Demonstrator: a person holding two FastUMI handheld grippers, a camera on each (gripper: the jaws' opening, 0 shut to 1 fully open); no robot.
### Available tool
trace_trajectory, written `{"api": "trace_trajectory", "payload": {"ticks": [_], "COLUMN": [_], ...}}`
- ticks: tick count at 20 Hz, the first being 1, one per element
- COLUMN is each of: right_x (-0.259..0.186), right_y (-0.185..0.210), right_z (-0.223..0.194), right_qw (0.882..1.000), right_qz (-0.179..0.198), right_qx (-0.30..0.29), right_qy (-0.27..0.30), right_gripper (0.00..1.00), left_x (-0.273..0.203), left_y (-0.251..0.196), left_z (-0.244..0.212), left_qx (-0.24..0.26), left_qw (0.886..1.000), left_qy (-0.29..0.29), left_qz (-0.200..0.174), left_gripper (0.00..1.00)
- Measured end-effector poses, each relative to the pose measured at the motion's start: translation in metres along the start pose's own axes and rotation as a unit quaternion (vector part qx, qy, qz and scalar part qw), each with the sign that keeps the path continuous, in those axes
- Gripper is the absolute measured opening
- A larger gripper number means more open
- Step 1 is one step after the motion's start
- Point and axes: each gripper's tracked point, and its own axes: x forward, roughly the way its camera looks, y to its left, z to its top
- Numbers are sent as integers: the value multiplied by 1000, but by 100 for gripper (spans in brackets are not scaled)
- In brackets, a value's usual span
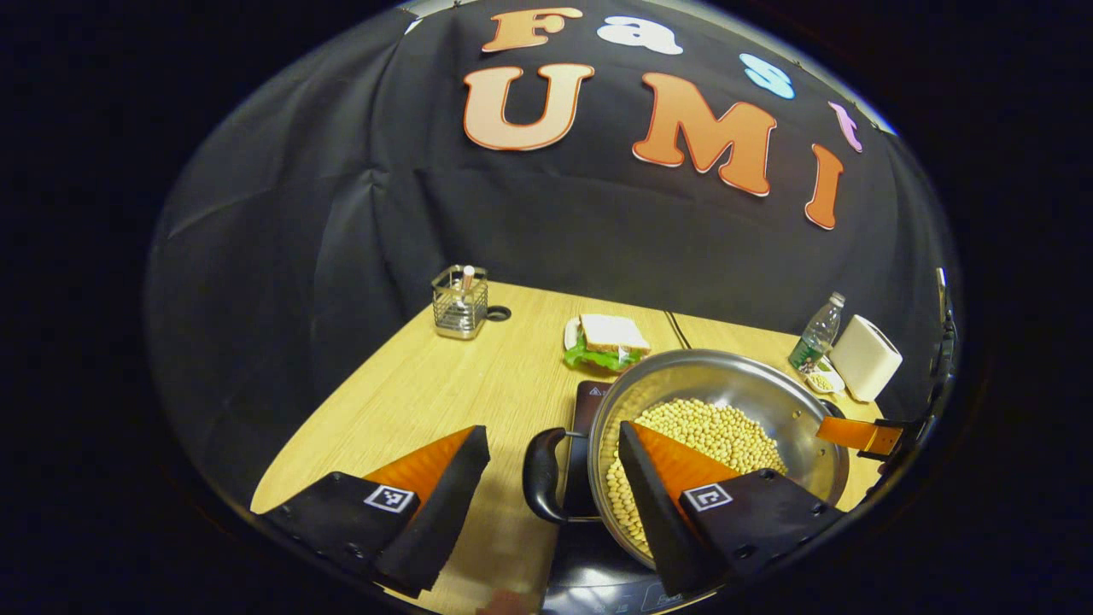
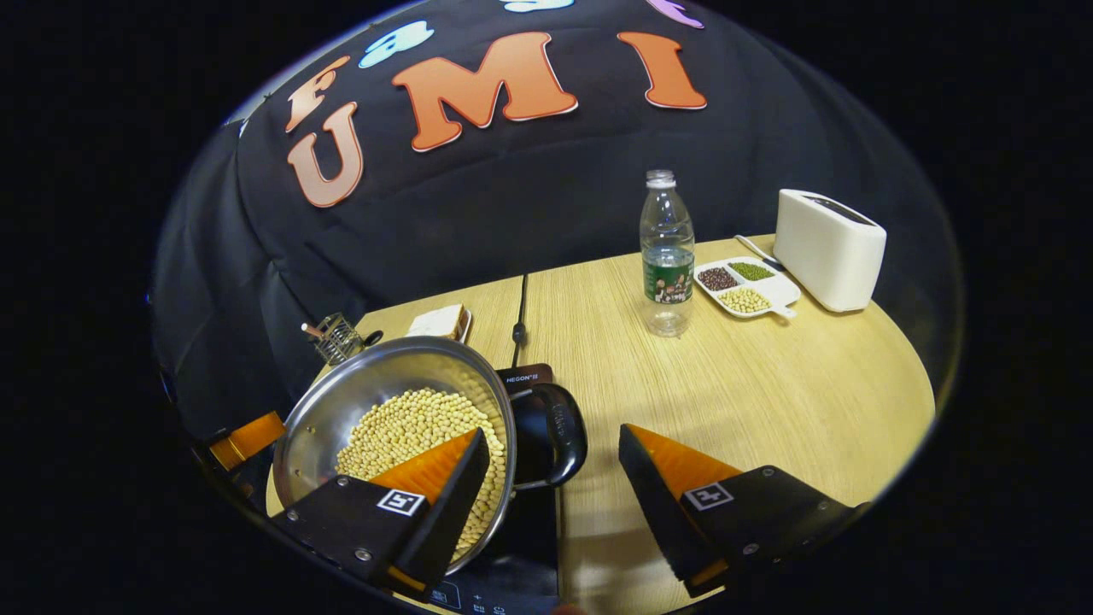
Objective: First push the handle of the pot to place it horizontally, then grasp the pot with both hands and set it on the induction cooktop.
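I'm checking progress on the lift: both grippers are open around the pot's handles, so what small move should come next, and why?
Probably close both grippers. The left gripper is open with the pot's black loop handle between its fingers, and the right gripper is open astride the other handle. The pot of soybeans seems partly over the induction cooktop, so a grip comes before centring it.

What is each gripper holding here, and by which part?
Nothing: the left gripper and right gripper are both open, each straddling a black side handle of the pot without closing on it.

left gripper (image 1: 553, 478) wide open; right gripper (image 2: 553, 474) wide open; both angled downward.
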Motion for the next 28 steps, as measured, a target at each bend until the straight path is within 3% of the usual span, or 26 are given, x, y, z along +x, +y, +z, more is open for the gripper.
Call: {"api": "trace_trajectory", "payload": {"ticks": [3,7,15,20,24,25,27,28], "right_x": [-22,-62,-187,-261,-307,-317,-333,-342], "right_y": [-7,-40,-114,-165,-198,-206,-223,-226], "right_z": [22,71,172,216,230,236,243,243], "right_qw": [1000,996,971,951,945,941,934,932], "right_qz": [10,-15,-55,-101,-126,-134,-151,-154], "right_qx": [10,-29,-101,-118,-101,-98,-93,-91], "right_qy": [-25,-85,-211,-266,-285,-294,-310,-316], "right_gripper": [95,95,95,95,100,95,95,100], "left_x": [-30,-78,-191,-259,-304,-312,-317,-318], "left_y": [1,-20,-16,7,37,42,44,41], "left_z": [46,104,206,243,265,268,266,264], "left_qx": [29,31,27,20,15,13,11,7], "left_qw": [997,990,965,949,934,932,931,932], "left_qy": [-67,-137,-260,-315,-355,-361,-363,-361], "left_qz": [10,-4,-10,-8,32,38,41,36], "left_gripper": [98,98,96,98,99,99,99,99]}}
